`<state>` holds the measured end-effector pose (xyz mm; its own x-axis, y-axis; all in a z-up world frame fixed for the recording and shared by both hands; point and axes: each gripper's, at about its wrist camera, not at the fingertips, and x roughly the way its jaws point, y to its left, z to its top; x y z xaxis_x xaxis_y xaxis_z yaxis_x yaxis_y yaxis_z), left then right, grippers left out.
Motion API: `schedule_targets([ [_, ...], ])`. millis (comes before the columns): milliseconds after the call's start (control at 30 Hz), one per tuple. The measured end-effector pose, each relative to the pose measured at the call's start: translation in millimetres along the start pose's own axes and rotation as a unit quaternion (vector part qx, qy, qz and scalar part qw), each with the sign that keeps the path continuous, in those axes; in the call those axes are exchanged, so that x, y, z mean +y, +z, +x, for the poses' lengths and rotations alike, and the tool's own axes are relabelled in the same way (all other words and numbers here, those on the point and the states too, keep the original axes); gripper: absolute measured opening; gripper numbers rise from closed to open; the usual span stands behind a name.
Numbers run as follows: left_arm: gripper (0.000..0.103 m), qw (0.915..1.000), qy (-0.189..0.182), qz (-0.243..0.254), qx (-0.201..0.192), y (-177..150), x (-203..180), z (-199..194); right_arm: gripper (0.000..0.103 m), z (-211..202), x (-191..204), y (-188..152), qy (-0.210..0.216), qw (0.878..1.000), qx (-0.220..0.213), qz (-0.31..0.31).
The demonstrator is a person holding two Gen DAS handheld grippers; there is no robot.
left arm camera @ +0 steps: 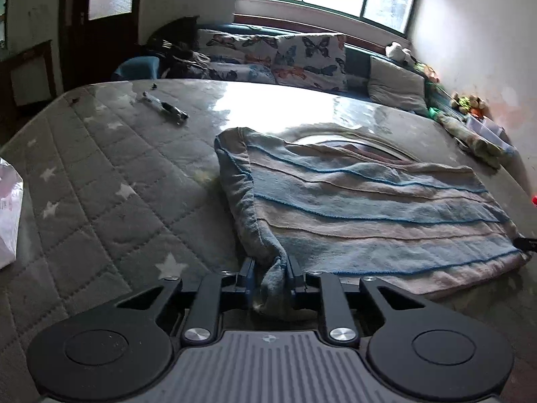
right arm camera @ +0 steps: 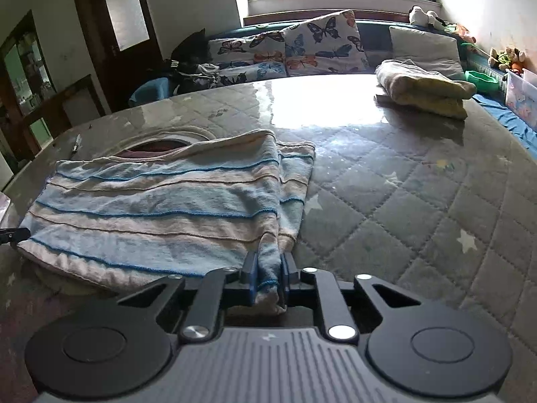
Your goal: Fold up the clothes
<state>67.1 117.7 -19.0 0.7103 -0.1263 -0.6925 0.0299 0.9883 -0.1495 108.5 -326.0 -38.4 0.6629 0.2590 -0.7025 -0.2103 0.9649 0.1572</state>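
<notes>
A blue, white and beige striped garment (left arm camera: 369, 208) lies flat on the table, its neck opening toward the far side. My left gripper (left arm camera: 270, 270) is shut on the garment's near left corner, where the cloth bunches between the fingers. In the right wrist view the same striped garment (right arm camera: 161, 208) lies to the left, with one side folded over. My right gripper (right arm camera: 268, 268) is shut on its near right corner. The tip of the other gripper shows at each view's edge, the right gripper (left arm camera: 527, 243) in the left wrist view and the left gripper (right arm camera: 13, 235) in the right wrist view.
The table (right arm camera: 419, 201) has a grey quilted star-print cover under clear plastic. A folded yellowish cloth pile (right arm camera: 423, 89) sits at the far right. A pen (left arm camera: 164, 105) lies at the far left. A white bag (left arm camera: 8, 215) is at the left edge. Butterfly pillows (right arm camera: 322, 43) line the sofa behind.
</notes>
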Motion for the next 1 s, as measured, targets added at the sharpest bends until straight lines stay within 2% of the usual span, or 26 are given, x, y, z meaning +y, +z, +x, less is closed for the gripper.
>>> schedule_targets([
  [100,0.019,0.9995,-0.024,-0.006,0.02,-7.7,0.6,-12.4,0.012,-11.3,0.3,-4.9,-0.009,1.0,0.013,-0.013],
  [233,0.021,0.9979,-0.05,0.012,0.039,-29.3,-4.2,-35.9,0.013,-37.7,2.0,-22.4,-0.017,0.998,0.039,-0.034],
  [300,0.023,0.9977,-0.05,0.02,0.039,-36.5,-6.7,-46.6,0.021,-52.6,2.2,-31.4,-0.017,0.998,0.048,-0.041],
  [367,0.025,0.9982,-0.046,0.027,0.027,-35.8,-7.7,-56.6,0.022,-64.0,2.8,-33.4,-0.017,0.998,0.041,-0.043],
  [500,0.025,0.9987,-0.036,0.032,-0.015,-13.9,-10.1,-70.5,0.022,-74.3,5.4,-19.3,-0.016,0.999,0.006,-0.044],
  [667,0.025,0.9974,-0.048,0.038,-0.038,6.1,-20.8,-61.4,0.022,-52.0,16.5,4.6,0.002,0.999,-0.019,-0.047],
  [867,0.024,0.9984,-0.042,0.038,-0.009,6.9,-18.5,-24.0,0.022,-6.9,15.3,17.8,0.0,0.999,-0.006,-0.038],
  [1000,0.027,0.9992,-0.024,0.03,0.015,-2.2,-1.8,-9.5,0.016,4.4,3.6,15.5,-0.002,1.0,0.005,-0.017],
])
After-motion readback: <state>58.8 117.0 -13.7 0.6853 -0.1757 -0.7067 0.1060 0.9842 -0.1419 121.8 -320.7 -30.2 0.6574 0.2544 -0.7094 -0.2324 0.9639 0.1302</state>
